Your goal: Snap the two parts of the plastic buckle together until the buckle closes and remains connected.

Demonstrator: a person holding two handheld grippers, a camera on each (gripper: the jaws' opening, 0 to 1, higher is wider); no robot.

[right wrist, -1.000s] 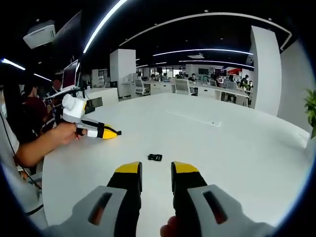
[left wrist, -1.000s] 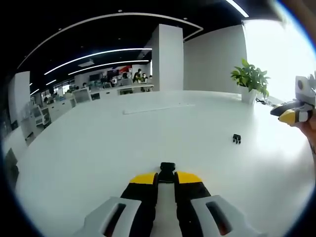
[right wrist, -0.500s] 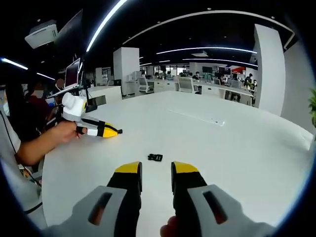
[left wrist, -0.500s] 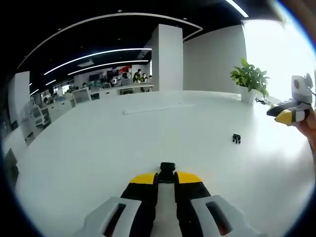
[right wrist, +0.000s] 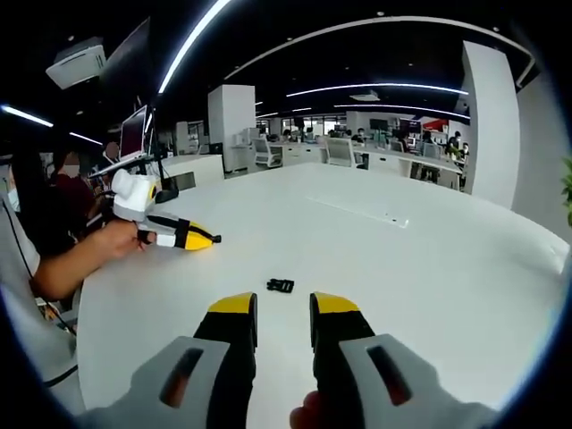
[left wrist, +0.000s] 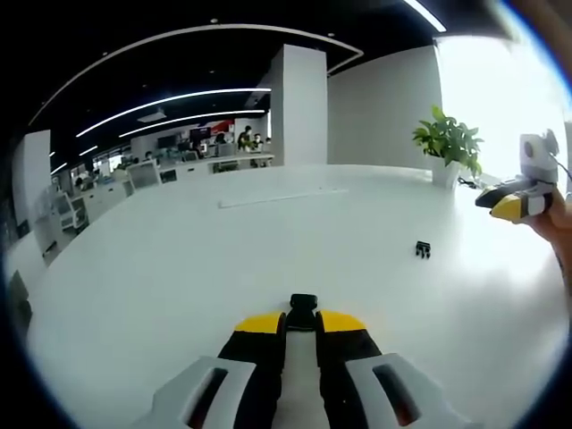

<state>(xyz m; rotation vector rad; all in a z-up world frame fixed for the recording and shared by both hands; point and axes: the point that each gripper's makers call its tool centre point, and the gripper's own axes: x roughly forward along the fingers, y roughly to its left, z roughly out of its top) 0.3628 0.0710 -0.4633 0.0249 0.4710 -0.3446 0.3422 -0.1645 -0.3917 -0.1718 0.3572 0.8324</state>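
On the counter: we're looking at a big white counter [left wrist: 179, 268] in an open office, and it's carrying both buckle halves, well apart from each other.
Left tongs [left wrist: 301, 323]: we're seeing these rising from the bottom of the left gripper view, yellow tips pinched onto a black buckle piece [left wrist: 303, 307], which is sticking out just past the tips, right over the counter.
Left tongs from the other side: in the right gripper view they're showing up at the left, held in a person's hand [right wrist: 121, 239], pointing toward the middle of the counter with the tips together. The piece they're gripping is too small to make out from here.
Right tongs [right wrist: 282, 315]: we're seeing the jaws standing apart with a clear gap, nothing sitting between them, hovering above the counter.
Right tongs from the other side: in the left gripper view they're poking in at the far right edge, up off the counter, yellow tip pointing left.
Second buckle piece [right wrist: 280, 285]: it's lying flat on the counter just ahead of the right tongs' tips, not touching them. We're also spotting it in the left gripper view as a small black thing to the right of centre.
Potted plant [left wrist: 450, 143]: it's sitting at the far right of the counter in the left gripper view.
Background: we're seeing desks, a monitor [right wrist: 130, 134] and people sitting further back.
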